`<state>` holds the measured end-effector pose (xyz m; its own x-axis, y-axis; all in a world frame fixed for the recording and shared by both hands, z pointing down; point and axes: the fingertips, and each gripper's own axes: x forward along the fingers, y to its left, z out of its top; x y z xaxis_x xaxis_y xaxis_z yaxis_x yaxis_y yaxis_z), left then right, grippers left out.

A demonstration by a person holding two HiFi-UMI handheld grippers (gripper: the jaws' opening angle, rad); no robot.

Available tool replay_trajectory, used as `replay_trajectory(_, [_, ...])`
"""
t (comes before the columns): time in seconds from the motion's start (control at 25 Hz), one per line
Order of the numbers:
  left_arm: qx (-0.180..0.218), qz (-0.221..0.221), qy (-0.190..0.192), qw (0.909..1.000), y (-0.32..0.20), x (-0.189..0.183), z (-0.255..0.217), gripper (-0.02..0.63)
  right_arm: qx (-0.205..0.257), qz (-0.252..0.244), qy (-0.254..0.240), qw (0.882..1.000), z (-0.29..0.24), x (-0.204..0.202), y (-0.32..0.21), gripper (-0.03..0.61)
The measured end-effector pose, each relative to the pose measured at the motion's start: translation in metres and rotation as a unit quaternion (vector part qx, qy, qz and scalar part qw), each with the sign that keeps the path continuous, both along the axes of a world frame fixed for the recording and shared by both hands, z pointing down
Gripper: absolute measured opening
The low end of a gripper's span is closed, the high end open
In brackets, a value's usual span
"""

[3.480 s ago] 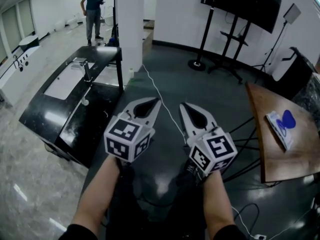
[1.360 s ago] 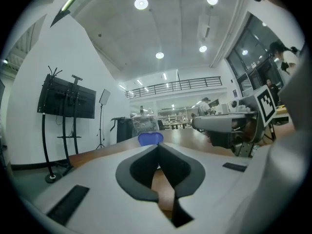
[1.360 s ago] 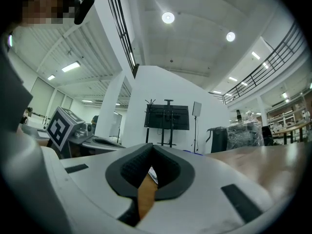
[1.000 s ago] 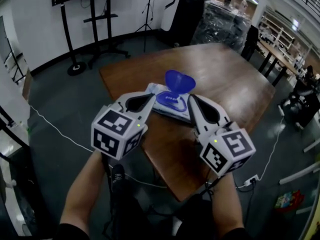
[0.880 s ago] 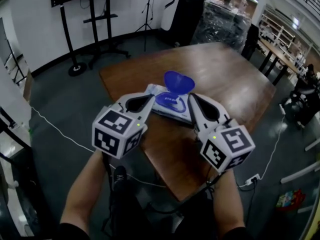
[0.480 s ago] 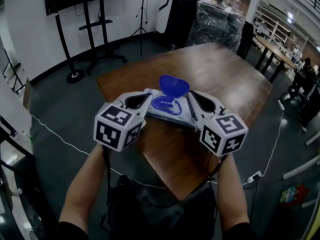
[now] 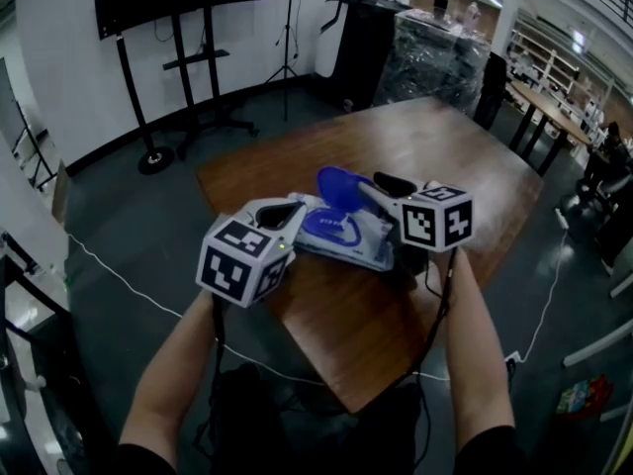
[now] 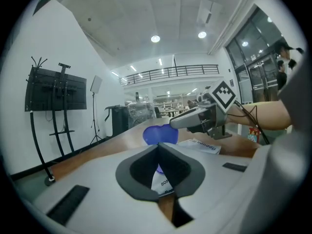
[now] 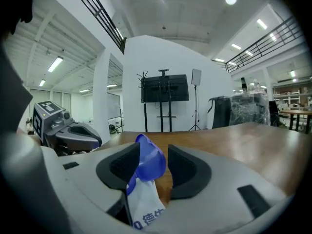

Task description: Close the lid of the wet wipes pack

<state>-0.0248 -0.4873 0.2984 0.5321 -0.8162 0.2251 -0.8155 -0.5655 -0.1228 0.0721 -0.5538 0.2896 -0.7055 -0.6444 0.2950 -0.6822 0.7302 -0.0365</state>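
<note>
The wet wipes pack (image 7: 348, 236) lies at the centre of the head view, close to the left-hand edge of the wooden counter (image 7: 465, 156), with its blue lid (image 7: 336, 184) standing upright and open. The fingers of the right gripper (image 9: 152, 150) are spreading, and the lid stands in the gap between them; it looks to lie against the left finger, though contact cannot be confirmed. The fingers of the left gripper (image 8: 158, 147) are pressed together with nothing held, their tip just short of the pack's near end. Observe three hazards. First, if you drive the right gripper along the counter rather than downward, the lid may catch on one finger and drag the light pack with it. Second, the pack's near end is close to the counter edge at lower left of the head view, so a sideways shove could carry it off. Third, the two grippers are near each other over the pack, so a quick swing of either could strike the other. Steady the pack with the left gripper if it starts to slide. For clearance, use the right and upper right of the head view – there the counter is bare and wide.
</note>
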Motion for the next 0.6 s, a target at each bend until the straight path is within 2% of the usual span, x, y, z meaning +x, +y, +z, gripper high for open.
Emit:
replay_trajectory(0.12, [-0.005, -0.002, -0.001, 1.0, -0.001, -0.004, 0.001, 0.008, -0.014, -0.033, 0.017, 0.999, 0.007, -0.005, 0.003, 0.175])
replay_trajectory(0.4, [-0.001, -0.01, 0.002, 0.9999, -0.007, -0.011, -0.007, 0.008, 0.016, -0.083, 0.005, 0.996, -0.01, -0.011, 0.048, 0.175])
replay_trajectory(0.6, [0.0, -0.012, -0.002, 0.9999, -0.009, -0.012, -0.005, 0.008, 0.014, -0.11, 0.034, 0.993, 0.001, -0.021, 0.072, 0.173])
